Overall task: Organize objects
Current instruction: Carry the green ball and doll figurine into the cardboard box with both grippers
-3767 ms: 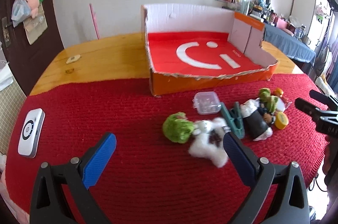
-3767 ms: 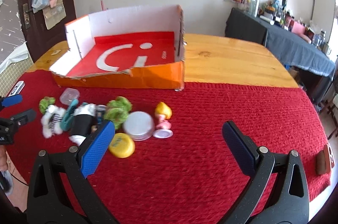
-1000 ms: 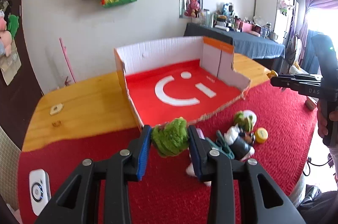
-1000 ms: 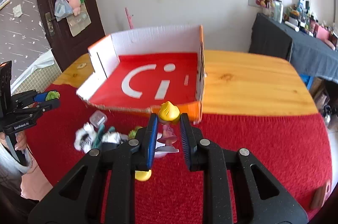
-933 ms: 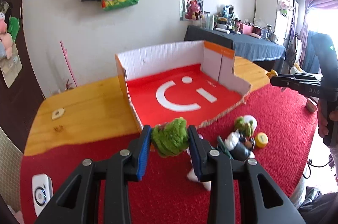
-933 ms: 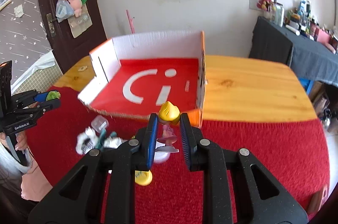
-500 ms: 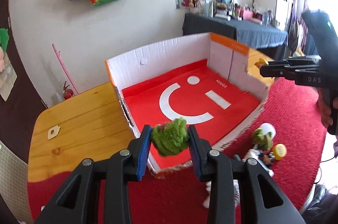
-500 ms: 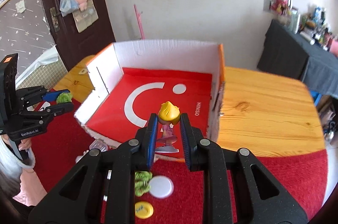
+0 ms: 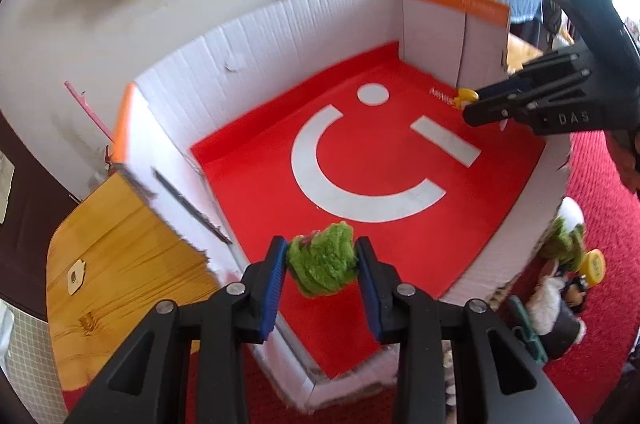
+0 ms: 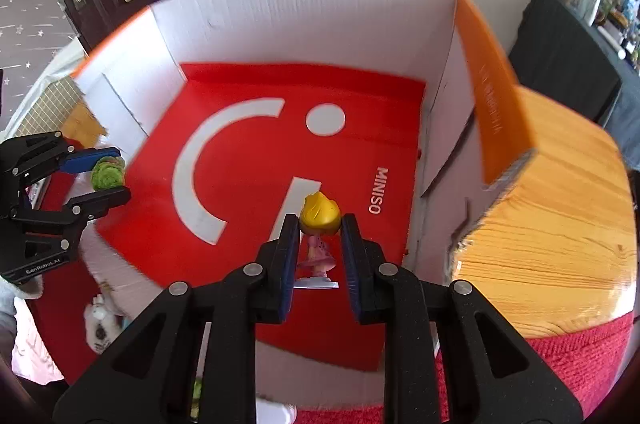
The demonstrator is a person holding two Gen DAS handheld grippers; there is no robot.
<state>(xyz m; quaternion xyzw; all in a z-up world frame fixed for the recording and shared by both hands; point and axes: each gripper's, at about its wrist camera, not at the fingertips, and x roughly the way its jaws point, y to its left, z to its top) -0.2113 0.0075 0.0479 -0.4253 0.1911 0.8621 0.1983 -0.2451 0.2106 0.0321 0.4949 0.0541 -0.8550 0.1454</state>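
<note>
Both grippers we carried from the red cloth now hang over the open box, left gripper clamping the green plush, right gripper pinching the yellow-haired figurine, floor directly below.

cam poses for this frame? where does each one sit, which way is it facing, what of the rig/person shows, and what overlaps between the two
Left wrist: sits on the left gripper, angled down into the red-floored box; its own fingers clamp a green plush toy; the right gripper enters at right.
Right wrist: sits on the right gripper, angled down into the same box; its fingers clamp a yellow-haired figurine; the left gripper with the plush shows at left.
Shared: the box, both grippers, both toys.
</note>
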